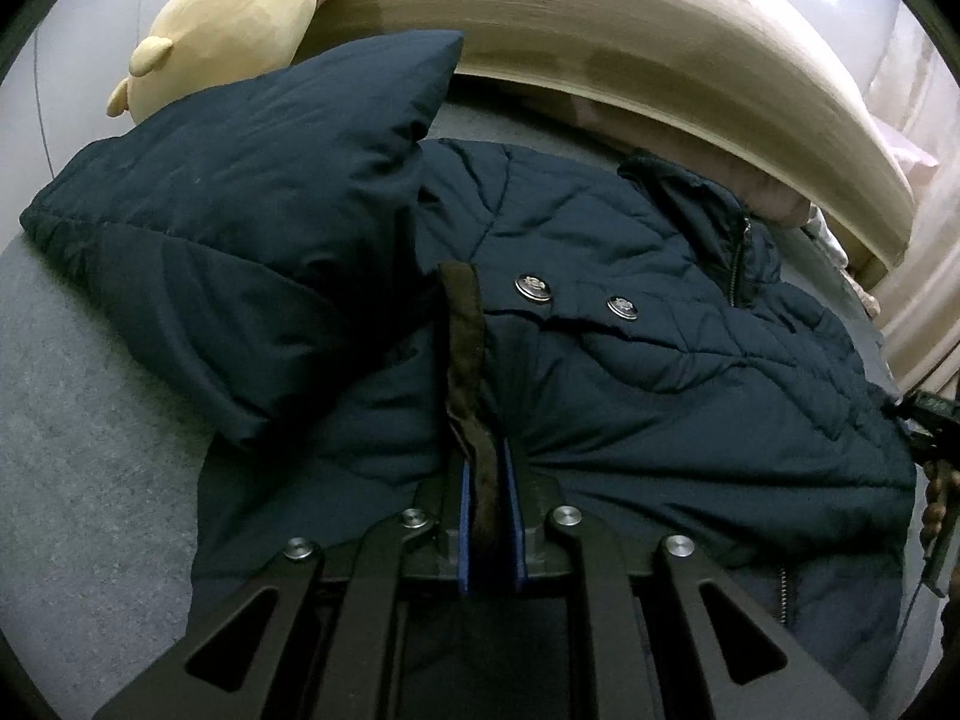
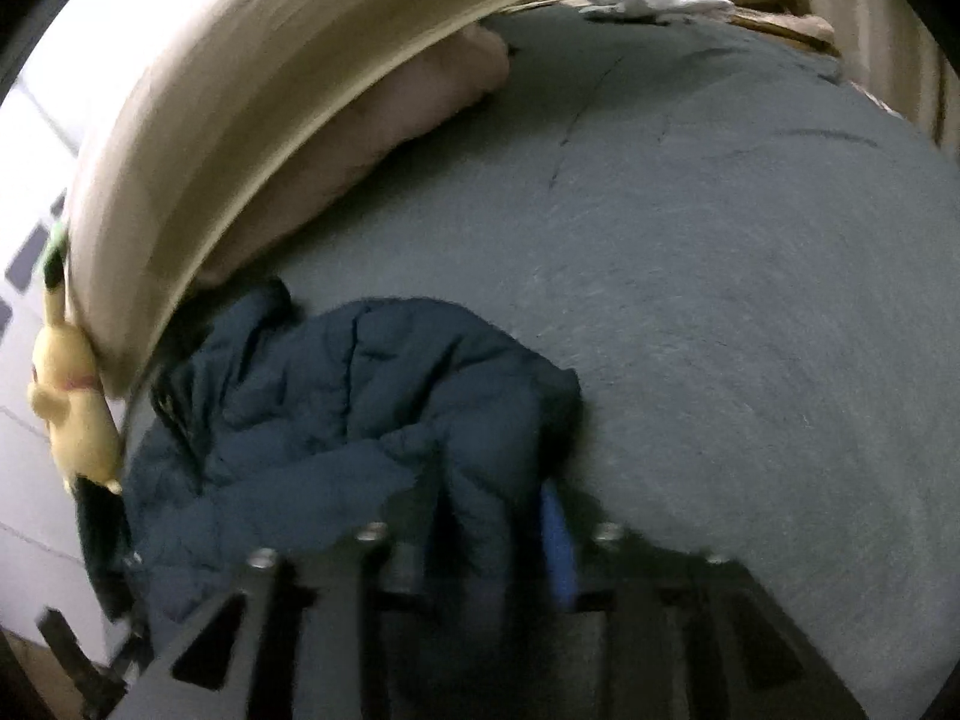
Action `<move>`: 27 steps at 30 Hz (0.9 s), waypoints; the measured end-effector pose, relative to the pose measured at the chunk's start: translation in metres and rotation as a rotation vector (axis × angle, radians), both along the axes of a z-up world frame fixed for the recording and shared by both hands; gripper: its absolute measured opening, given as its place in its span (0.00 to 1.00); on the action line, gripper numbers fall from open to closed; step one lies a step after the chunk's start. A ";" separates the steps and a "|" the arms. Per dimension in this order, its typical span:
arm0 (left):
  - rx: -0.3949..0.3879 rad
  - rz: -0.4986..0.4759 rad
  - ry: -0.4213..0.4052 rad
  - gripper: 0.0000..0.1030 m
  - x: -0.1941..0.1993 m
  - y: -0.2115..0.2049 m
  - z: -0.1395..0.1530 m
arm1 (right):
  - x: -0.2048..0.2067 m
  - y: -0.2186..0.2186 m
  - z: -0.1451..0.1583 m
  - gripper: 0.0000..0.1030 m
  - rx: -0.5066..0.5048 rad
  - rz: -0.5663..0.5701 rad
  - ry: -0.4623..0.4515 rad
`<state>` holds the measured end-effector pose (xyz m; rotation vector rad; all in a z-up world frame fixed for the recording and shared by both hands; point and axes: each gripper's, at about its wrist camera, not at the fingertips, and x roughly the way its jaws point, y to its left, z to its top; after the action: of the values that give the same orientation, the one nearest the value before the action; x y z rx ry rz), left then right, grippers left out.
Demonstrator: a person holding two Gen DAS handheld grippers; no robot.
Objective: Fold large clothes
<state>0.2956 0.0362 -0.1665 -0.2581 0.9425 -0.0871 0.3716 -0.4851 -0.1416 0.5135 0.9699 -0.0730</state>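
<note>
Fingers (image 1: 474,492) on quilted navy jacket (image 1: 660,396)

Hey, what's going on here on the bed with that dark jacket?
A person with a handheld gripper in each hand is folding a navy quilted jacket on a grey bed. The left gripper is shut on a brown strip at the jacket's edge. The right gripper has a fold of jacket between its jaws; blur hides whether it grips. One sleeve lies folded over.
</note>
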 end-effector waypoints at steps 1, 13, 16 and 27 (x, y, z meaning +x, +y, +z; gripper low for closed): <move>-0.005 0.000 0.000 0.12 0.000 0.001 0.000 | -0.010 -0.004 0.007 0.84 0.014 -0.028 -0.024; -0.003 0.000 0.002 0.12 0.002 0.000 0.000 | -0.104 0.042 0.039 0.91 0.291 0.146 -0.158; -0.007 -0.004 0.000 0.14 0.003 -0.001 0.001 | -0.096 0.028 -0.005 0.90 0.238 0.063 -0.023; 0.097 0.028 -0.124 0.69 -0.025 -0.005 0.057 | -0.131 0.058 0.054 0.90 0.159 0.145 -0.141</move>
<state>0.2702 0.0311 -0.1098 -0.1735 0.8173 -0.0311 0.2406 -0.4269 -0.0879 0.5849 0.8756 0.1704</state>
